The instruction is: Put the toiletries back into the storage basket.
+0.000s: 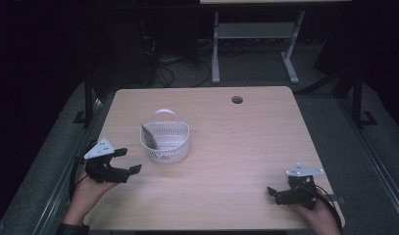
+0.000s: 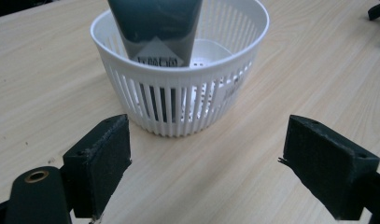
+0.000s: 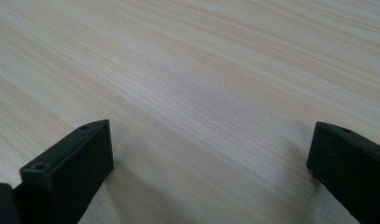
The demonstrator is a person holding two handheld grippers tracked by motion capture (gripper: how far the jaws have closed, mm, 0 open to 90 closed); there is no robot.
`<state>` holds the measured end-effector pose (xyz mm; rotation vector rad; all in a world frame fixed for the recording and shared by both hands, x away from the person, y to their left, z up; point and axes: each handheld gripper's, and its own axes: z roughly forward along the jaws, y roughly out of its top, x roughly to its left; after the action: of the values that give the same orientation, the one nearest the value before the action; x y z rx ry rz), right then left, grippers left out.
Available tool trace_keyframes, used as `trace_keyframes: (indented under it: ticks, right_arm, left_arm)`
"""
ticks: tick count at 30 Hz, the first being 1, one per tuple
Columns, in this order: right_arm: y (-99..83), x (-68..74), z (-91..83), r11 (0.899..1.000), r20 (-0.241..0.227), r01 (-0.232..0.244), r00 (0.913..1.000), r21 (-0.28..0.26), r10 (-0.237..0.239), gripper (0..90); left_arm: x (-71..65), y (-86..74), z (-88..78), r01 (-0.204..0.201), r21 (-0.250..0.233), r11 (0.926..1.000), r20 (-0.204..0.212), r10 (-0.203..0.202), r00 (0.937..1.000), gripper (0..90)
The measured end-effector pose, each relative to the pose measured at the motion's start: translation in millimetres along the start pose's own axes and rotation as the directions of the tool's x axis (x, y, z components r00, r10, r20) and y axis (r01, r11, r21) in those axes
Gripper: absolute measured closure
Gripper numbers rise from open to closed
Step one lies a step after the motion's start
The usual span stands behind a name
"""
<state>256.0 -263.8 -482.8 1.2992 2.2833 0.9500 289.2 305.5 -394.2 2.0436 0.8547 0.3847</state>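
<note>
A white basket [image 1: 166,142] stands on the table [image 1: 236,147] just ahead of the left gripper [image 1: 130,160], well apart from the right gripper [image 1: 271,192]. A dark tube [image 1: 148,135] leans inside it, against the wall nearer the left gripper. A hole [image 1: 237,100] lies far beyond the right gripper.

One white slotted basket [image 1: 166,142]; one grey tube [image 2: 156,30] inside; two hand-held grippers: left [image 1: 129,160], right [image 1: 272,192].

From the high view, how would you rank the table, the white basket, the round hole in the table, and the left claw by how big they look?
Largest to smallest in the high view:
1. table
2. white basket
3. left claw, looking close to the basket in size and perhaps enlarged by nearness to the camera
4. round hole
</note>
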Motion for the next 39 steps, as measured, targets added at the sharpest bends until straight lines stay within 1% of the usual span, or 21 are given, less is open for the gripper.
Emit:
trace_keyframes:
  ticks: [3, 8, 12, 18, 25, 29, 33, 36, 39]
  right_arm:
    - [0.0, 0.0, -0.1, 1.000, 0.000, 0.000, 1.0000, 0.000, 0.000, 0.0]
    - [0.0, 0.1, -0.1, 1.000, 0.000, -0.001, 1.0000, 0.000, 0.001, 0.0]
    - [0.0, 0.0, -0.1, 1.000, 0.000, 0.000, 1.0000, 0.000, 0.000, 0.0]
    - [0.0, 0.1, -0.1, 1.000, 0.000, -0.001, 1.0000, 0.000, 0.001, 0.0]
    - [-0.1, 0.1, -0.1, 1.000, 0.000, -0.001, 1.0000, 0.000, 0.001, 0.0]
    - [-0.1, 0.1, -0.1, 1.000, 0.000, -0.001, 1.0000, 0.001, 0.001, 0.0]
    - [-0.1, 0.1, -0.1, 1.000, 0.000, -0.001, 1.0000, 0.000, 0.001, 0.0]
    - [-0.1, 0.1, -0.1, 1.000, 0.000, -0.001, 1.0000, 0.001, 0.001, 0.0]
    - [-0.1, 0.1, -0.1, 1.000, 0.000, -0.001, 1.0000, 0.000, 0.001, 0.0]
  left_arm:
    - [-2.2, -6.7, 1.0, 0.002, 0.002, 1.0000, 0.002, -0.002, 1.0000, 14.2]
    - [-8.1, -18.3, 4.6, -0.003, 0.016, 0.9999, -0.008, 0.004, 1.0000, 14.2]
    - [-14.1, -28.2, 9.0, -0.007, 0.022, 0.9997, -0.009, 0.007, 0.9999, 14.3]
    - [-20.1, -39.0, 15.1, -0.007, 0.035, 0.9994, -0.003, 0.007, 1.0000, 14.3]
    - [-25.8, -51.3, 23.4, -0.011, 0.074, 0.9972, -0.001, 0.012, 0.9999, 14.2]
    - [-28.5, -59.0, 28.2, -0.021, 0.110, 0.9937, -0.003, 0.022, 0.9998, 14.2]
    - [-30.3, -64.0, 32.0, -0.019, 0.128, 0.9916, -0.001, 0.019, 0.9998, 14.2]
    - [-32.4, -67.5, 35.1, -0.035, 0.147, 0.9885, -0.012, 0.038, 0.9992, 14.2]
    - [-34.1, -70.6, 38.3, -0.038, 0.160, 0.9864, -0.020, 0.042, 0.9989, 14.2]
